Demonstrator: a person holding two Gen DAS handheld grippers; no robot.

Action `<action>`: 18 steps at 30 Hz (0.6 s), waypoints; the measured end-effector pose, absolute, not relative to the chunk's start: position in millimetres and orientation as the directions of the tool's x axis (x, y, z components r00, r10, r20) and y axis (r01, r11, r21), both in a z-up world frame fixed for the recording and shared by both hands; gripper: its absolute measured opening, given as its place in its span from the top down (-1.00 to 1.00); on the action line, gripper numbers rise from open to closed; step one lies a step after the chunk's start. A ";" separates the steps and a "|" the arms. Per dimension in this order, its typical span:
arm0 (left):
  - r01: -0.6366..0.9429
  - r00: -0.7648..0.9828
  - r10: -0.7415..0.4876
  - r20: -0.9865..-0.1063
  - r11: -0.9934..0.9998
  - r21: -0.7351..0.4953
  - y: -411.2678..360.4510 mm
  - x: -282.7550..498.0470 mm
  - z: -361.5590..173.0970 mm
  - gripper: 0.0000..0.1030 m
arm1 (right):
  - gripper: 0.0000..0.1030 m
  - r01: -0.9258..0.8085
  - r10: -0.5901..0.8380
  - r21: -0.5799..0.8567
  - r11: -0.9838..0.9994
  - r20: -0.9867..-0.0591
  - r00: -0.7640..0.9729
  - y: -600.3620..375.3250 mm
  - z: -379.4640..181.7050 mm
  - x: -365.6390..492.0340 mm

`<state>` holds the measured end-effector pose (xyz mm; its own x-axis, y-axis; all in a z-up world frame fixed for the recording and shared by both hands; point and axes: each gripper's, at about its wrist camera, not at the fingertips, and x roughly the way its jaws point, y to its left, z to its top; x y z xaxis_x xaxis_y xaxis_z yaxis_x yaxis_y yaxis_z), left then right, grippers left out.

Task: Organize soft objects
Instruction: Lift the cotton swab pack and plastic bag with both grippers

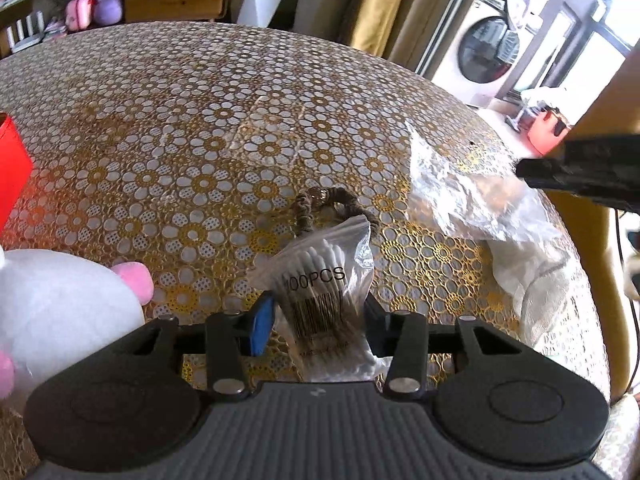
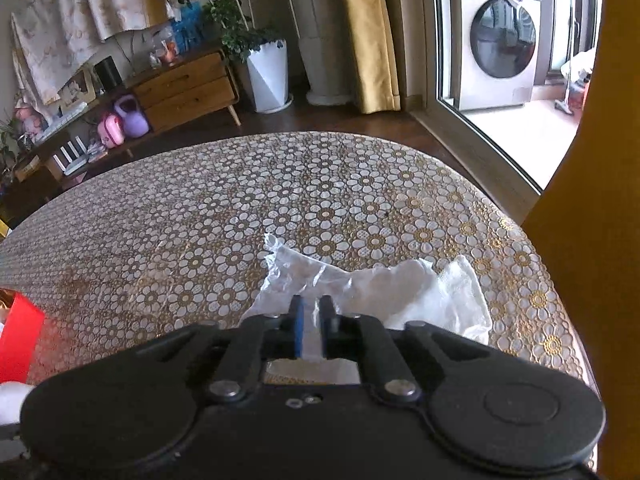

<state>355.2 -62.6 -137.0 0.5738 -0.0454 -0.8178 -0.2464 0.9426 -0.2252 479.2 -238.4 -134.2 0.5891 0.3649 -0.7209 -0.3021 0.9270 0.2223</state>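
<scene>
The left gripper has its jaws pinching a small clear zip bag of cotton swabs printed "100PCS", which stands between the blue pad at nine o'clock of it and the black finger at three o'clock, both pressing its sides. Just past the bag's top, toward twelve o'clock, a brown fabric hair tie with a small metallic ornament lies on the round surface covered with a gold-and-white flower-pattern lace cloth, its loop partly hidden behind the bag. At eight o'clock in the left wrist view, a white plush toy with pink parts sits close to the gripper, and a red box shows at the nine o'clock edge.

At three o'clock of that view, the right gripper reaches in from the edge, its jaws nearly together and pinching a crumpled clear plastic bag, whose film runs visibly between the two fingers in the right wrist view. Whether the bag's far end is touching the cloth cannot be told. Just beside that bag, toward three o'clock, a crumpled white soft sheet or wipe lies on the surface near its edge. Beyond the surface stand a wooden cabinet, a white planter and a washing machine.
</scene>
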 end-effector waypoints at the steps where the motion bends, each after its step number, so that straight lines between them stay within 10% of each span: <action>1: -0.238 0.575 -0.050 -0.817 0.945 -0.226 -63.2 355.1 -137.8 0.12 | 0.08 -0.297 0.363 0.225 0.928 -0.722 0.589 -236.9 -136.2 482.5; 3: -0.225 0.573 -0.056 -0.817 0.949 -0.222 -64.0 355.2 -139.5 0.12 | -0.76 -0.297 0.352 0.208 0.932 -0.716 0.603 -230.6 -141.2 488.0; 18: -0.156 0.581 -0.095 -0.808 0.962 -0.225 -61.7 355.4 -146.0 0.12 | -0.90 -0.420 0.287 0.068 0.905 -0.826 0.485 -164.5 -200.2 514.0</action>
